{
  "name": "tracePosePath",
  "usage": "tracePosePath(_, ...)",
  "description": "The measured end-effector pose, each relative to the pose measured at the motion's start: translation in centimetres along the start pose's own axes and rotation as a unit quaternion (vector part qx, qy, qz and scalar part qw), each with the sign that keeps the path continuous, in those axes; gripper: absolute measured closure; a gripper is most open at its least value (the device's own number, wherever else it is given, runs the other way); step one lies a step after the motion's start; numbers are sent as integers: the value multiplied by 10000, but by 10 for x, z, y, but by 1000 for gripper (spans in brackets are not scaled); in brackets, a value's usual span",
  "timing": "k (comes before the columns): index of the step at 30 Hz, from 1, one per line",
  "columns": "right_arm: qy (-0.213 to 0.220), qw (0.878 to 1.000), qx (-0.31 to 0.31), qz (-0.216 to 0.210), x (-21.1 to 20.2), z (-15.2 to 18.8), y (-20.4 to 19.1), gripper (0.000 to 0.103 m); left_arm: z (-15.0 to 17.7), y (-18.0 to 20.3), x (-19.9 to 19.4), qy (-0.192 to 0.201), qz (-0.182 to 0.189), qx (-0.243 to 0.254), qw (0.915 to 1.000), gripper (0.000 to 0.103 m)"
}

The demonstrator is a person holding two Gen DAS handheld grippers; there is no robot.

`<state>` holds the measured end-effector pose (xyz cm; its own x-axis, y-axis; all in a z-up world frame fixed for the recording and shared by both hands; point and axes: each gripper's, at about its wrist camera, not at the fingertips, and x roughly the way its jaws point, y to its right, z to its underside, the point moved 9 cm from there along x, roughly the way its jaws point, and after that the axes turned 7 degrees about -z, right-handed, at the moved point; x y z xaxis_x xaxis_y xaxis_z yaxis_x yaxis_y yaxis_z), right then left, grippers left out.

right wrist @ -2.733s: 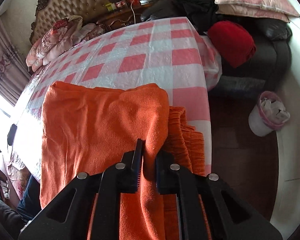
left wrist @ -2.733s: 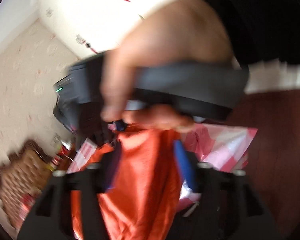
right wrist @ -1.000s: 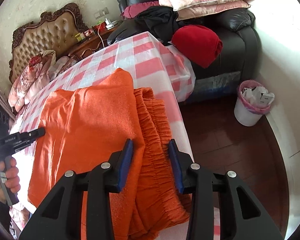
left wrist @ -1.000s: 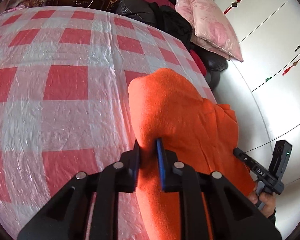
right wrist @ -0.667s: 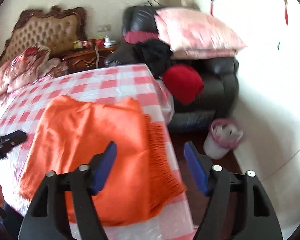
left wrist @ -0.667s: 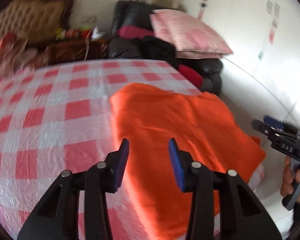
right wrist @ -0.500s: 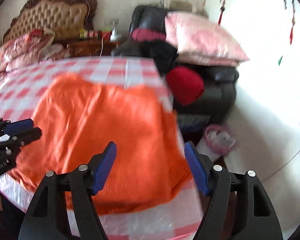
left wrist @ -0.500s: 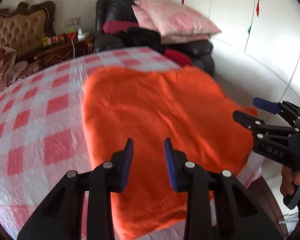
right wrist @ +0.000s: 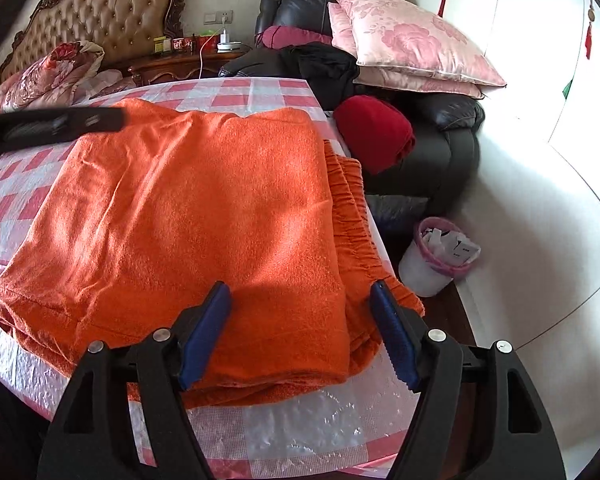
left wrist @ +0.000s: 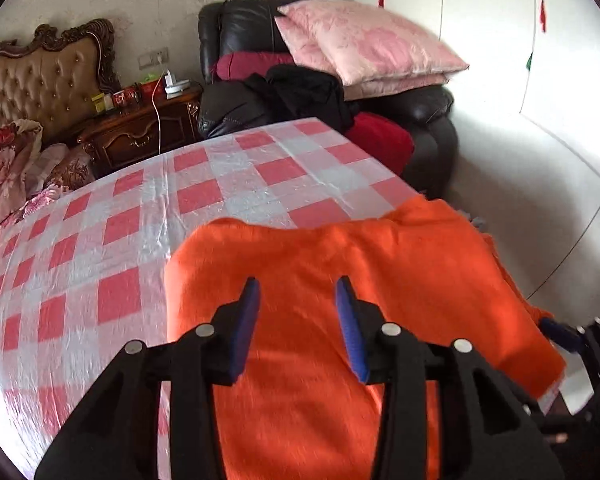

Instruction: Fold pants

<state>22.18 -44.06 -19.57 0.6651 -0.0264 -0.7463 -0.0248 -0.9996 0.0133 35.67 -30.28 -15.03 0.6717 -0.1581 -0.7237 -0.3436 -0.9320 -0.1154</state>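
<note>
The orange pants lay folded on the surface covered by a pink-and-white checked cloth, near its front right corner, with the gathered waistband showing along the right side under the top layer. In the left wrist view the pants spread across the near right part of the cloth, one edge hanging slightly past the surface's side.

The left gripper hovered above the fabric with its jaws parted and nothing between them (the blue pads were clear of the cloth). The right gripper was above the near edge of the pants, jaws spread wide and empty. The right gripper also showed at the lower right of the left wrist view, and the left one as a blurred dark bar at the upper left of the right wrist view.

Behind the surface stood a black leather armchair piled with pink pillows and a red bundle; a white bin sat on the floor beside it.
</note>
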Motion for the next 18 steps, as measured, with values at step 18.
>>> tracePosePath(18,202,9995,228,-40,-19,-53,6,34,80,-14,-44,-331,-180,-397,9985,59)
